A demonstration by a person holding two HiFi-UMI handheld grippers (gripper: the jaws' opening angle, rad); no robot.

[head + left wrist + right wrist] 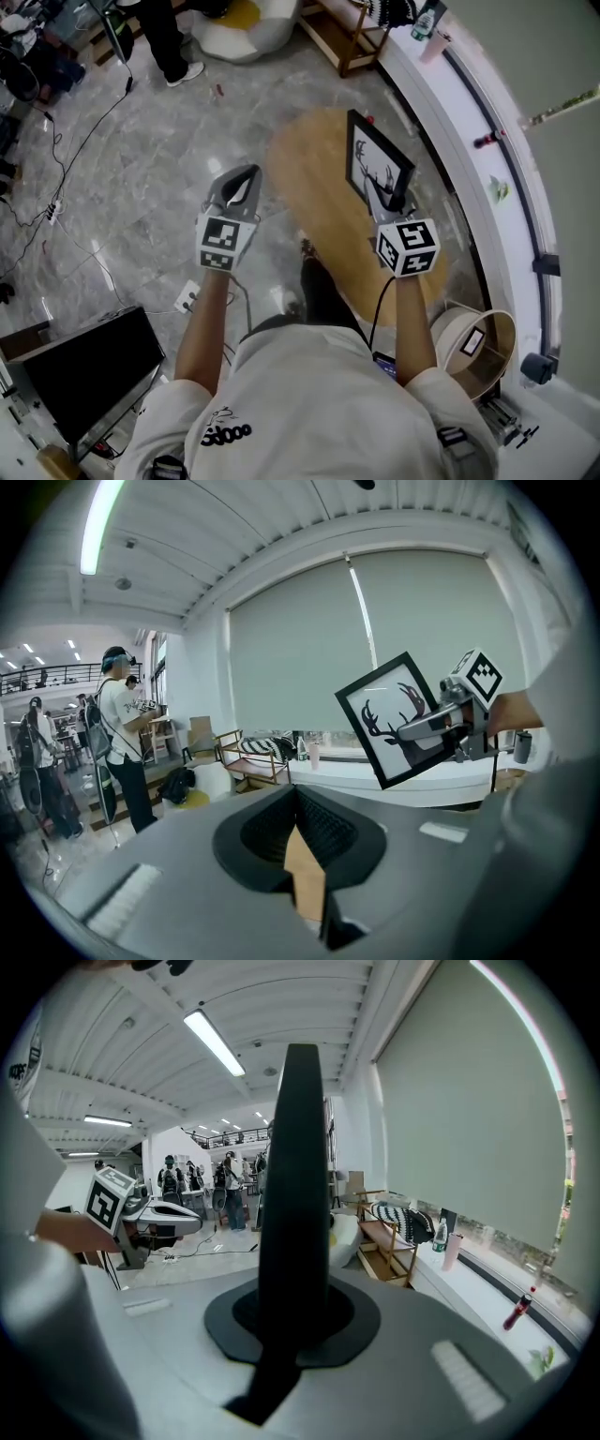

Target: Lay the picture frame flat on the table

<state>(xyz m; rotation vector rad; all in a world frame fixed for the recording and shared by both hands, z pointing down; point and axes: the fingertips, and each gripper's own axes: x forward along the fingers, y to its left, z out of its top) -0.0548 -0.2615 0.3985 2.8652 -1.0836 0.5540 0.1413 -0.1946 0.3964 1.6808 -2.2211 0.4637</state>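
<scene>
Head view: the right tool (392, 202) is clamped on the near edge of the frame (373, 159). The frame is tilted in the air over the far right part of the bench (309, 178) and is not yet lying on it. The left tool (242, 183) hangs beyond the bench's left edge, over the floor (141, 187).

Left gripper view: its jaws stand a narrow gap apart with nothing between them, and bench wood shows through the gap. Across from it, the frame is held by one edge only.

Right gripper view: the frame's black edge rises straight up between the closed jaws.

With a one-edge grip, the frame may pivot or slip as it is tipped flat. A corner may strike the bench first. Set down this near the right edge, it could overhang and drop.

The frame shows only an antlered silhouette and carries no words. The cube (408, 247) bears square markers. The shirt print (225, 433) is too blurred to read.
</scene>
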